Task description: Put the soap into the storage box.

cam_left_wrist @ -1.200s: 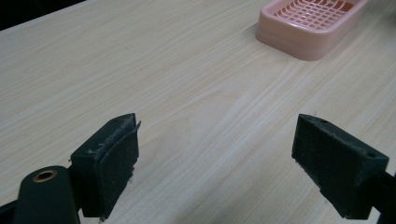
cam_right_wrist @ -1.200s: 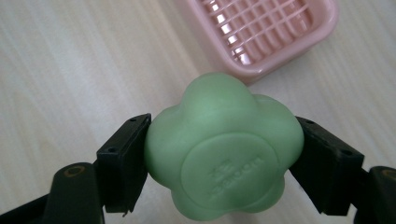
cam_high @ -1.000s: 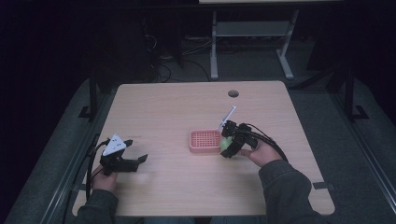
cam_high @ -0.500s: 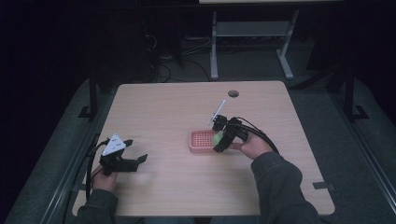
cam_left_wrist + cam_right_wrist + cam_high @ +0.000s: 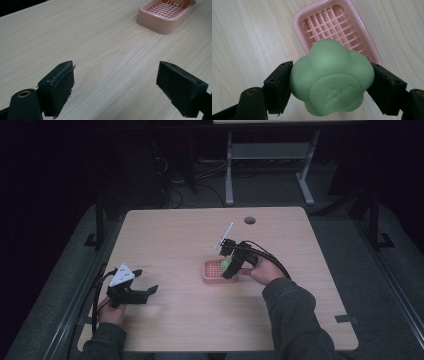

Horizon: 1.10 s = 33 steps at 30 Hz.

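A pale green flower-shaped soap [image 5: 331,80] is clamped between the two black jaws of my right gripper [image 5: 332,87]. It hangs just above a pink soap dish [image 5: 332,22] with a gridded floor. From the high view the right gripper [image 5: 229,266] hovers over the right end of that dish [image 5: 212,271], with the green soap [image 5: 226,263] showing in its jaws. My left gripper [image 5: 148,292] rests low at the table's front left, jaws wide apart with bare wood between them. In the left gripper view the same dish [image 5: 166,13] lies far off at the upper right.
The light wooden table [image 5: 175,240] has a round cable hole [image 5: 249,220] near its far edge. A metal table frame [image 5: 270,165] stands on the dark floor behind. Cables trail from both grippers.
My right gripper has carried the green soap leftward and a little away from me, from beside the dish's right end to above it. The left gripper has stayed put.
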Tool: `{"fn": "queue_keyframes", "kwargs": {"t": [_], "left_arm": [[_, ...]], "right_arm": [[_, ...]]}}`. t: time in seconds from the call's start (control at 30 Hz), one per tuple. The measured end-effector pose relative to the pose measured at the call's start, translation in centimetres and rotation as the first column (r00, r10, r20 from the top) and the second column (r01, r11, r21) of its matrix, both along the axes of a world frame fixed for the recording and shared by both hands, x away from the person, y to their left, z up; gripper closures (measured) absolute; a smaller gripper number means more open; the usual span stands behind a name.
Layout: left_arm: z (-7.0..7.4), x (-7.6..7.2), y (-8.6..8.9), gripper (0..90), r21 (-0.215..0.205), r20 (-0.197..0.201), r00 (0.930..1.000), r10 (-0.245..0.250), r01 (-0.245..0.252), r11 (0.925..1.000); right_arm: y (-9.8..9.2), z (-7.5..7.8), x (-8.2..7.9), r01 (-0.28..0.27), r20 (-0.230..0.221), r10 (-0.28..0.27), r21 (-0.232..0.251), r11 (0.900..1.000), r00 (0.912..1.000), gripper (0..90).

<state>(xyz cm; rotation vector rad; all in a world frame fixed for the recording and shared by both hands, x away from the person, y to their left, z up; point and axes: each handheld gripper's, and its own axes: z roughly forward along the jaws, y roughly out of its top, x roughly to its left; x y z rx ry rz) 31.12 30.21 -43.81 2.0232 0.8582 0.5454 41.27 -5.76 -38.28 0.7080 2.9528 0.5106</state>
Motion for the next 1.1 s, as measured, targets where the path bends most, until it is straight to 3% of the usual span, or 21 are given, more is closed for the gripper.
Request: {"fn": "queue_keyframes", "kwargs": {"t": [0.43, 0.63, 1.1], "left_arm": [[0.0, 0.1, -0.1, 14.4, -0.001, -0.001, 1.0, -0.004, 0.004, 1.0], [0.0, 0.1, 0.0, 14.4, -0.006, 0.0, 1.0, -0.002, 0.002, 1.0], [0.0, 0.1, 0.0, 14.4, -0.005, 0.001, 1.0, -0.003, 0.003, 1.0]], "right_arm": [[1.5, 0.0, 1.3, -0.02, -0.004, 0.02, 0.002, 1.0, 0.9998, 25.0], [2.0, -1.3, 1.9, -0.014, -0.018, 0.013, -0.035, 0.999, 0.9998, 25.0], [3.5, -2.6, 2.8, -0.01, -0.024, 0.008, -0.043, 0.999, 0.9997, 25.0]]}}
